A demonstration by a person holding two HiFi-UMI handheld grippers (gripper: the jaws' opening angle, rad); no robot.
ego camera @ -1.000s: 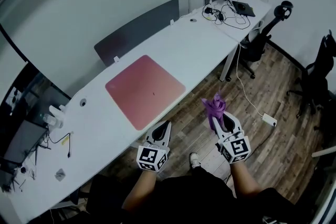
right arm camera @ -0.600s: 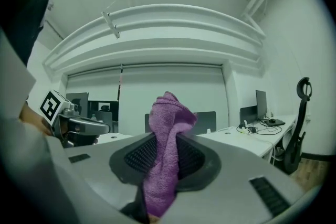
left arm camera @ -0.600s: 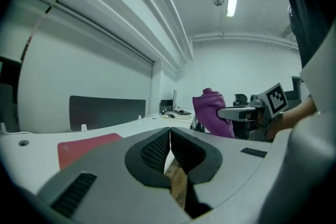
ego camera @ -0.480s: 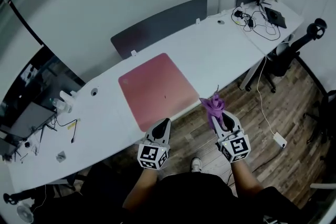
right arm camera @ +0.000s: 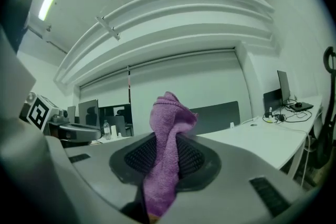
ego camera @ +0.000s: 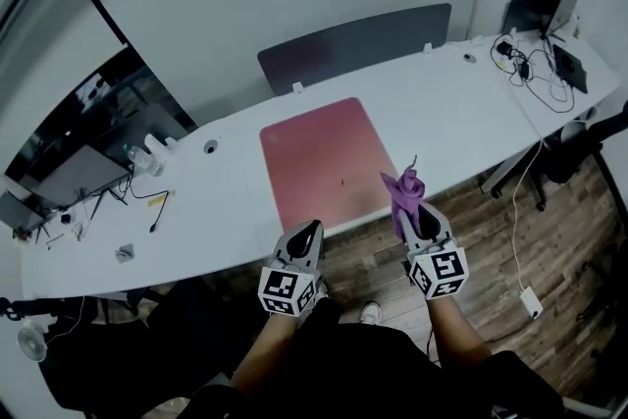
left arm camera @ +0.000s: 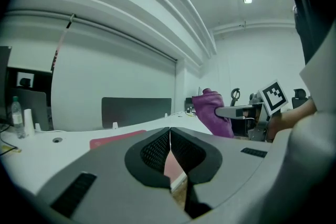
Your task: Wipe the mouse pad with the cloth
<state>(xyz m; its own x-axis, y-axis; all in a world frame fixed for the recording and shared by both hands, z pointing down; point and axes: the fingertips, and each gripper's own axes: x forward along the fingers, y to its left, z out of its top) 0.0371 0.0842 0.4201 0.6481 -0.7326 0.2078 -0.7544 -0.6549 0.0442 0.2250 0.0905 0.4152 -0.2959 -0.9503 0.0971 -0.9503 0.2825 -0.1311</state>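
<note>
A red mouse pad [ego camera: 324,160] lies flat on the long white desk [ego camera: 196,211], straight ahead of both grippers. My right gripper [ego camera: 413,210] is shut on a purple cloth [ego camera: 404,191], which sticks up bunched between the jaws [right arm camera: 167,139]. It hovers off the desk's near edge, right of the pad's near corner. My left gripper [ego camera: 307,235] is shut with nothing in it, just short of the desk edge below the pad. From the left gripper view the pad [left arm camera: 113,139] shows beyond the jaws and the cloth [left arm camera: 212,113] at right.
A grey divider panel [ego camera: 353,44] stands behind the pad. Bottles [ego camera: 152,152] and cables [ego camera: 157,206] lie on the desk's left part; a laptop and wires [ego camera: 549,34] sit at the far right. Wood floor and a power strip [ego camera: 530,301] are below.
The head view has swung so the desk and pad now lie squarely ahead and closer. Both grippers keep their pose, the right one still holding the cloth.
</note>
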